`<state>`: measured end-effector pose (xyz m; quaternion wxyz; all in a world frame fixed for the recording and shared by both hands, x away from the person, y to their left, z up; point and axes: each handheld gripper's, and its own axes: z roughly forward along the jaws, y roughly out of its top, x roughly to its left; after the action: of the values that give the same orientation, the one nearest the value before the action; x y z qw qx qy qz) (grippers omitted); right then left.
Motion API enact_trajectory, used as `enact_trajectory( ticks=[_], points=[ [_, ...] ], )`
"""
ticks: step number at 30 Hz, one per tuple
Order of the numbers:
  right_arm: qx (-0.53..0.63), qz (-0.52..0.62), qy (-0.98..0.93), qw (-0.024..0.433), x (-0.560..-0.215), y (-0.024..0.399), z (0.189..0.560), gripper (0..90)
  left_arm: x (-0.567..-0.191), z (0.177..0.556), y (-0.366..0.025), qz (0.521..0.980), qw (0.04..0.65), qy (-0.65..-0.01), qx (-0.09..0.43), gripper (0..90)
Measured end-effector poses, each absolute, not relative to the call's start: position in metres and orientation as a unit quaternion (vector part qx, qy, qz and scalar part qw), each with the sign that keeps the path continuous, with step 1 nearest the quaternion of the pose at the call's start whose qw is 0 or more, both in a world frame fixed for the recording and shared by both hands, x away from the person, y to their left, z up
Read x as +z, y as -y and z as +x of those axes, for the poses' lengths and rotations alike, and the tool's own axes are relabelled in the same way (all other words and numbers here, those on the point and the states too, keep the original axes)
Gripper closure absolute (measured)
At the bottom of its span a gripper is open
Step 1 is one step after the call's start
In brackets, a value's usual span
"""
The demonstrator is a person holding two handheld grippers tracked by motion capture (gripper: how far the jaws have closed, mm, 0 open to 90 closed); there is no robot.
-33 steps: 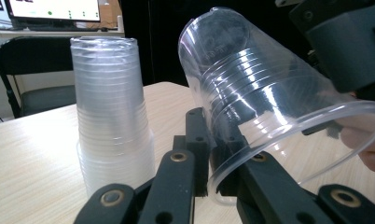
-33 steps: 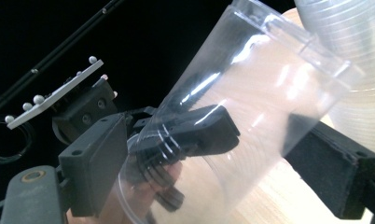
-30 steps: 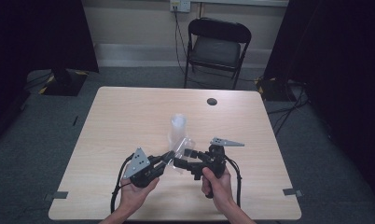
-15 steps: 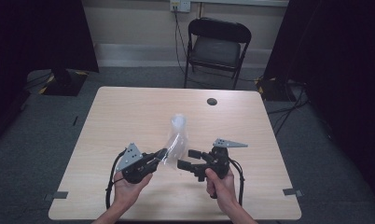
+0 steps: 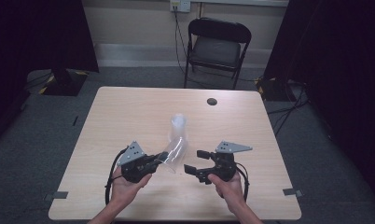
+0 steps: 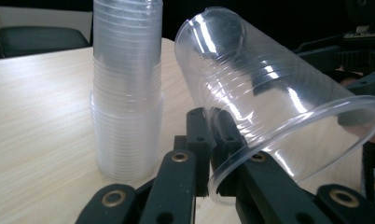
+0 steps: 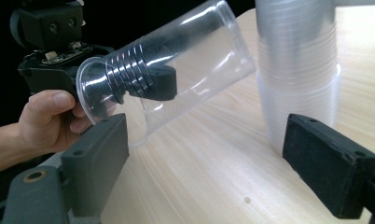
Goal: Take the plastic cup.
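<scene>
Left gripper (image 5: 154,162) pinches the rim wall of a clear cup (image 5: 172,153), one jaw inside, one outside; cup is tilted, base up and away, off the worktop (image 5: 129,112). Cup stack (image 5: 178,128) stands upright just beyond it, mid-worktop. Right gripper (image 5: 197,162) jaws spread, nothing between them, near the cup's right. Far half of worktop bare except a dark disc (image 5: 212,101); near edge is close behind both hands.

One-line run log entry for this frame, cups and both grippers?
left hand-held gripper: shut on clear plastic cup rim, cup tilted | right hand-held gripper: open, holding nothing | stack of clear plastic cups: upright on light wooden table
</scene>
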<state>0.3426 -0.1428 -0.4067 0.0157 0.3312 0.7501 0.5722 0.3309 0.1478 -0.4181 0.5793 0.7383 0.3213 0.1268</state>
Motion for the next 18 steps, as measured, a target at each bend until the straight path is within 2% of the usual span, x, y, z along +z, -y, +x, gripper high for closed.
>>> enact_trajectory(
  ticks=[12,18],
  points=[
    [0.568,0.315,-0.759,0.048,-0.396,0.156,0.342,15.6,-0.418,0.335,-0.145,0.776,0.530,-0.331,0.091,87.8],
    [0.564,0.295,-0.769,0.054,-0.394,0.155,0.340,15.9,-0.417,0.338,-0.140,0.800,0.505,-0.319,0.047,87.6]
  ],
)
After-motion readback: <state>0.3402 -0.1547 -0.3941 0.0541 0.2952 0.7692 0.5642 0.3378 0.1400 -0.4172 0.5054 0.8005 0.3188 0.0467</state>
